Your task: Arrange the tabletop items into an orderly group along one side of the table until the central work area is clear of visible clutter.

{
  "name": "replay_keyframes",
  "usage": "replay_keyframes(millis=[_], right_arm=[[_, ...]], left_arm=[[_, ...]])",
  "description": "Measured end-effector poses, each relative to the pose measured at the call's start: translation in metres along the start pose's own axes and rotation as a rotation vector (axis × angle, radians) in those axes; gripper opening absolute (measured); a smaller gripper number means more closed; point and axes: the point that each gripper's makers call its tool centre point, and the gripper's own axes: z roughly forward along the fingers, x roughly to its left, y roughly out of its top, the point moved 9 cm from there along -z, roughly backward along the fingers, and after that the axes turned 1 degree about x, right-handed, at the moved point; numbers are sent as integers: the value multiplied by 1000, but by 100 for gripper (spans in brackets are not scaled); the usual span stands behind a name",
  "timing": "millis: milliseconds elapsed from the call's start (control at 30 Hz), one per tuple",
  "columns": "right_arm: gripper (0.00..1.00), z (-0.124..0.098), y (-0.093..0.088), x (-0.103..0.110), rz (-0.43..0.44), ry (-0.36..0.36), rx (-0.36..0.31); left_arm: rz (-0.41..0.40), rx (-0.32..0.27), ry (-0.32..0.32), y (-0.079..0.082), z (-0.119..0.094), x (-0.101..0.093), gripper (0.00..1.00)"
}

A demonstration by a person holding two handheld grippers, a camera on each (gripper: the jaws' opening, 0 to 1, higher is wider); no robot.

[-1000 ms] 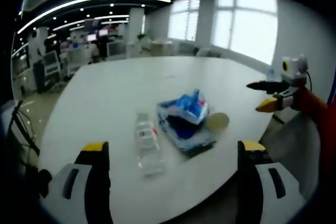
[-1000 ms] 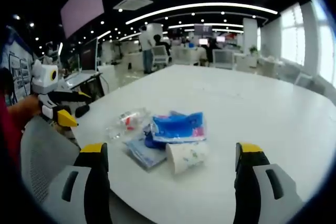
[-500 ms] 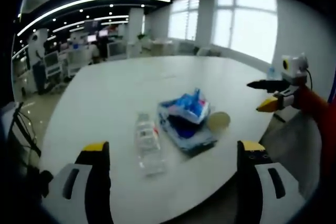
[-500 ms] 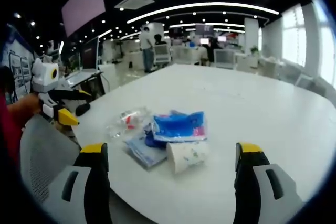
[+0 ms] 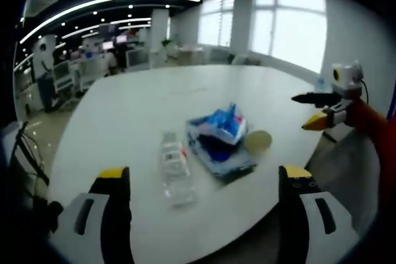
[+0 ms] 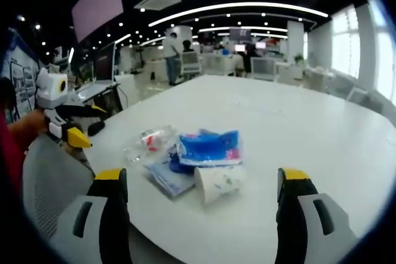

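On the white table (image 5: 136, 109) a clear plastic bottle (image 5: 173, 168) lies on its side. Beside it rests a blue packet (image 5: 219, 127) on a blue cloth (image 5: 223, 156), with a paper cup (image 5: 257, 142) on its side next to them. My left gripper (image 5: 201, 214) is open, hanging short of the table's edge with nothing between its jaws. In the right gripper view the same bottle (image 6: 145, 142), packet (image 6: 209, 148), cloth (image 6: 170, 178) and cup (image 6: 218, 183) lie ahead of my open right gripper (image 6: 201, 214). Each gripper shows in the other's view, the right gripper (image 5: 318, 110) and the left gripper (image 6: 68, 128) both off the table.
The table (image 6: 297, 134) stretches bare beyond the pile. A grey chair back (image 6: 46, 183) stands at the table's edge below the left gripper. Desks, monitors and people fill the office behind; windows run along one wall.
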Motion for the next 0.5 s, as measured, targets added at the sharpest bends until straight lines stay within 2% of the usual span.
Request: replay_keyframes(millis=[500], right_arm=[[100,0,0,-1,6,-6,-4]], left_arm=[[10,13,5,-1,0,1,96]])
